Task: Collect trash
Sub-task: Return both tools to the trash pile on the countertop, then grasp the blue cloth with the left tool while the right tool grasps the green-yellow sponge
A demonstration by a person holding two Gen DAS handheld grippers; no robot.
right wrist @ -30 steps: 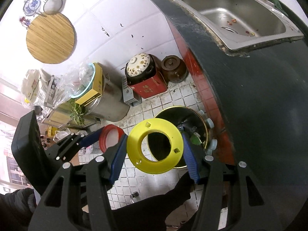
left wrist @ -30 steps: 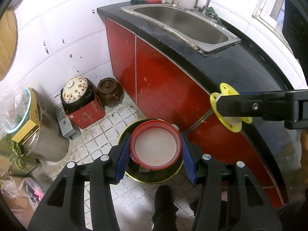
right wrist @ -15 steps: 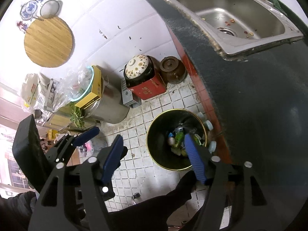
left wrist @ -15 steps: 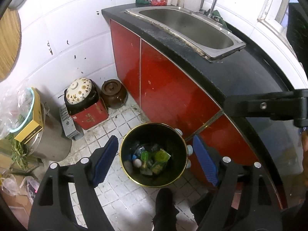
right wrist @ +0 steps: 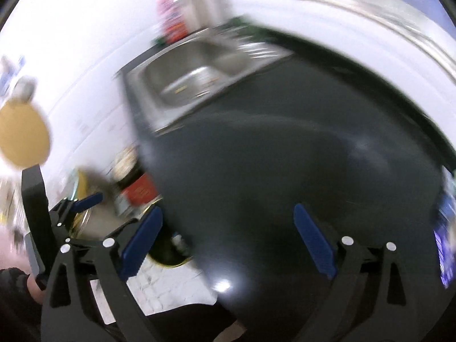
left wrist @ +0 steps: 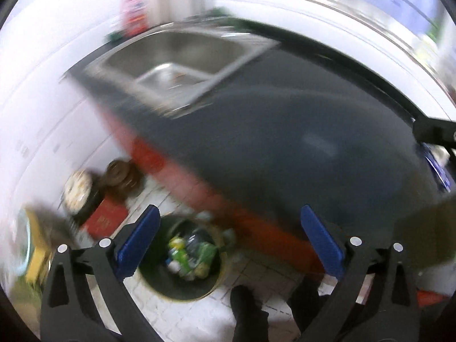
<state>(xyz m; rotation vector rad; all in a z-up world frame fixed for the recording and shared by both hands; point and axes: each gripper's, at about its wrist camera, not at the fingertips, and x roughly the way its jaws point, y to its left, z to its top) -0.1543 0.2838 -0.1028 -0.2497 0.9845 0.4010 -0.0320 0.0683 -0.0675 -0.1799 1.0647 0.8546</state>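
Both views are motion-blurred. The black trash bin (left wrist: 182, 282) with a gold rim stands on the tiled floor by the red cabinet, with green and white trash (left wrist: 189, 252) inside. My left gripper (left wrist: 228, 242) is open and empty, high above the bin and the counter's edge. My right gripper (right wrist: 228, 239) is open and empty over the dark countertop (right wrist: 270, 171). Only a sliver of the bin (right wrist: 168, 256) shows in the right wrist view. The right gripper's body (left wrist: 433, 134) shows at the left wrist view's right edge.
A steel sink (left wrist: 182, 57) is set in the dark countertop (left wrist: 285, 142). A red bottle (left wrist: 135, 8) stands behind it. Pots and a red box (left wrist: 102, 216) sit on the floor by the white tiled wall. A blue-printed item (right wrist: 444, 250) lies on the counter at right.
A second ago the left gripper held a red lid and the right a yellow ring over the bin; both opened and let them go. Both grippers have since swung up toward the counter.
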